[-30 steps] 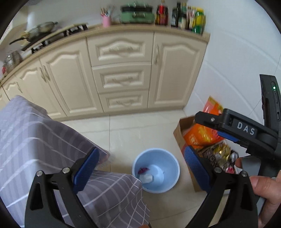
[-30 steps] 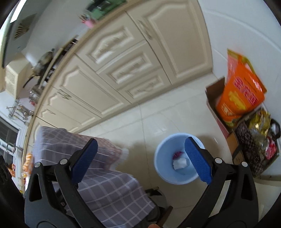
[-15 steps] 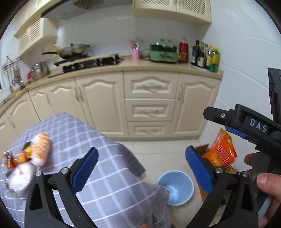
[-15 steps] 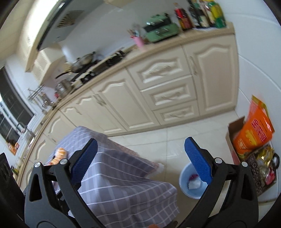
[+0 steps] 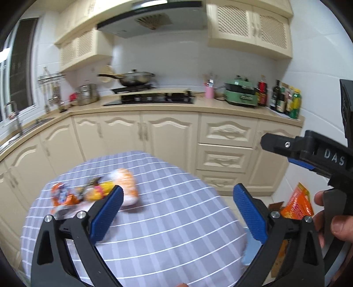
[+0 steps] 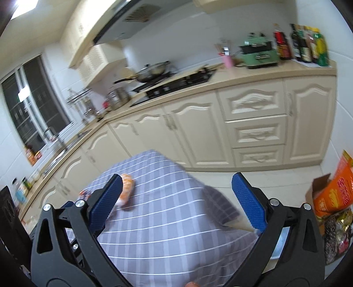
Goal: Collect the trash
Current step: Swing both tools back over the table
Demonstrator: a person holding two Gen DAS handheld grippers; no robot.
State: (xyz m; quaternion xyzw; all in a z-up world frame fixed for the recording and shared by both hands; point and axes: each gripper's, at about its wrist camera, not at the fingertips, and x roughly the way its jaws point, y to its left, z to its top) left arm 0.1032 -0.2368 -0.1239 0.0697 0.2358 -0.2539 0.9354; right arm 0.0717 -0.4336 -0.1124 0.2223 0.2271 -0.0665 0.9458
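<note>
A home kitchen.
Cream cabinets (image 5: 167,141) run along the wall at twelve o'clock, a wok (image 5: 134,79) on the hob (image 5: 150,98) under a range hood (image 5: 152,19), sauce bottles (image 5: 284,99) toward two o'clock.

Cream cabinets (image 5: 167,141) with carved doors run in an L along two walls, topped by a beige worktop (image 5: 220,108). A black gas hob (image 5: 150,98) sits in the worktop with a wok (image 5: 134,79) on it, under a slanted range hood (image 5: 152,19). Upper cupboards (image 5: 249,24) with lattice doors hang on the white tiled wall (image 5: 176,59). A green appliance (image 5: 241,93), a pink utensil cup (image 5: 209,91) and dark bottles (image 5: 280,97) stand at the right end. A sink with a tap (image 5: 15,119) lies under a dark window (image 6: 33,110) on the left. The floor (image 6: 275,178) is pale glossy tile. A ceiling light (image 6: 22,6) glows top left.
</note>
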